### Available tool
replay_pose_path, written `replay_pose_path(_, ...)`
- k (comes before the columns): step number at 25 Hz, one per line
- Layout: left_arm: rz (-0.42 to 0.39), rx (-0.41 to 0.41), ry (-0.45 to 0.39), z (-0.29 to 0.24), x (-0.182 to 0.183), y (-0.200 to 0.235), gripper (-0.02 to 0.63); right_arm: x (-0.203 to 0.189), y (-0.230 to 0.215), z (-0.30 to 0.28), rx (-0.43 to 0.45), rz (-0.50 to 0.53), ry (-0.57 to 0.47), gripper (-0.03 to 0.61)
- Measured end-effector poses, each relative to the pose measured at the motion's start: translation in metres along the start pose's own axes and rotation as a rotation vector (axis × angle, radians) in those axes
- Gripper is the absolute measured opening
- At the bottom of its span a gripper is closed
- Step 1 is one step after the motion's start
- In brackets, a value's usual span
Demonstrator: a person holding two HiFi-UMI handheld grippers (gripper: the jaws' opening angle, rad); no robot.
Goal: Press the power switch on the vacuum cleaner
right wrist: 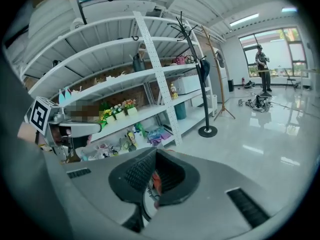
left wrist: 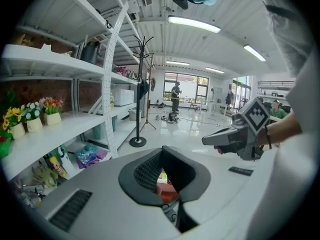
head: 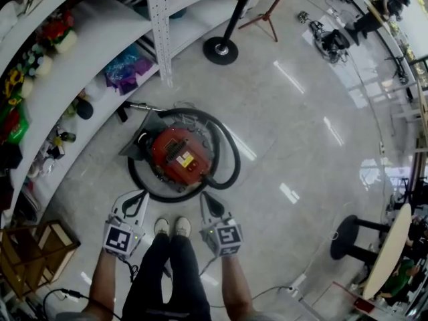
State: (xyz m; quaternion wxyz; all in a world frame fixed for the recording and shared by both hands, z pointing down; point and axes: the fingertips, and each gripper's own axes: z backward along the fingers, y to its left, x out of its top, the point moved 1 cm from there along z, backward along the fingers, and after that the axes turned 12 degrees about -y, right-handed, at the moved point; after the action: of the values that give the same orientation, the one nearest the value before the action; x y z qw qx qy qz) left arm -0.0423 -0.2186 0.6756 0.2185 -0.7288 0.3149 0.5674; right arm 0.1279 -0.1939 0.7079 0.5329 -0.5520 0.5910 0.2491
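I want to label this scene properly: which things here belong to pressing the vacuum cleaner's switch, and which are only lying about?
For the job:
vacuum cleaner
left gripper
right gripper

Only lying about:
shelves
flower pots
coat stand base
wooden crate

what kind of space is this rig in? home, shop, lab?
Probably a big open lab or demo hall, not a home: long white shelving stocked with potted flowers, a wide polished floor with a tripod and loose gear, and large windows at the far end.
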Motion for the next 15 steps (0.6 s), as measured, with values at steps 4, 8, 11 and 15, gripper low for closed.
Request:
replay_pose_path(4, -0.020, -0.007, -0.017, 0.005, 0.020, -0.006, 0.008, 0.029, 0.009, 0.015, 0.002, 0.013, -0.047, 0.012)
replay_pose_path(8, -0.035, -0.018, -0.037, 0.013, 0.038, -0.015, 0.008, 0.046, 0.017, 0.033, -0.002, 0.023, -0.082, 0.012)
replay_pose_path(11, -0.038, -0.033, -0.047, 0.020, 0.052, -0.023, 0.008, 0.057, 0.023, 0.049, -0.014, 0.015, -0.083, 0.012)
replay_pose_path(15, -0.056, -0.059, -0.060, 0.028, 0.070, -0.033, 0.008, 0.073, 0.030, 0.068, -0.033, 0.024, -0.096, 0.012)
